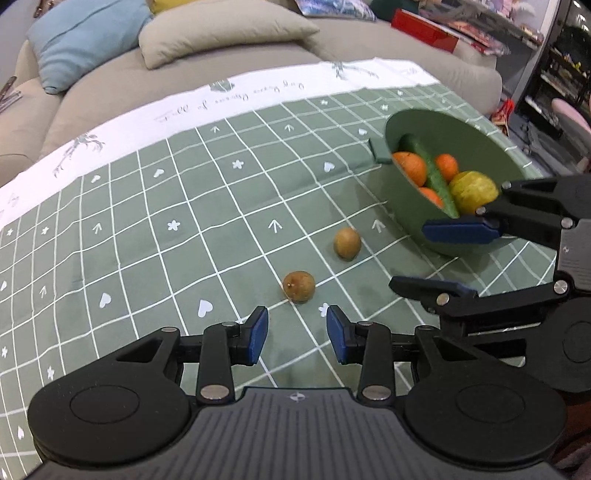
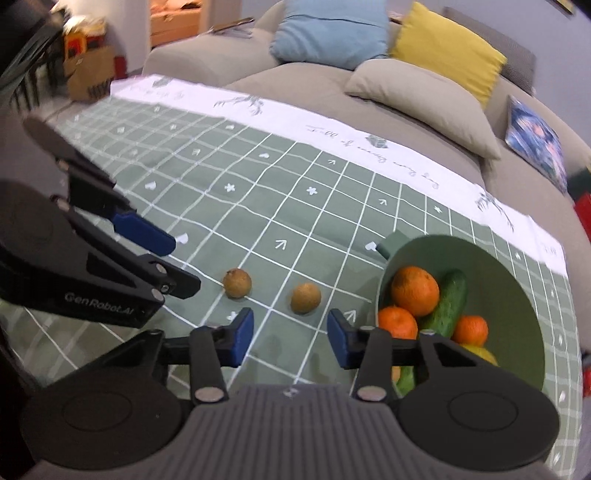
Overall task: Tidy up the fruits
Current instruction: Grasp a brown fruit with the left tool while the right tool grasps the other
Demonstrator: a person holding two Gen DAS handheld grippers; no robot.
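Two brown kiwi-like fruits lie on the green checked tablecloth (image 1: 184,184). The nearer kiwi (image 1: 299,287) (image 2: 237,283) sits just ahead of my left gripper (image 1: 297,334), which is open with nothing between its blue pads. The other kiwi (image 1: 347,243) (image 2: 306,298) lies just beyond my right gripper (image 2: 290,341), also open and empty. A green bowl (image 1: 406,125) (image 2: 498,277) on the right holds three oranges (image 1: 410,168) (image 2: 415,290), a cucumber (image 1: 430,173) (image 2: 445,306) and a yellow-green fruit (image 1: 474,190) (image 2: 480,354). The right gripper (image 1: 439,258) hovers at the bowl's near side.
A beige sofa (image 1: 221,66) (image 2: 295,92) with blue (image 1: 85,37), beige (image 1: 221,33) and yellow (image 2: 447,51) cushions runs behind the table's far edge, where the cloth has a white band. The left gripper (image 2: 173,258) fills the left of the right wrist view.
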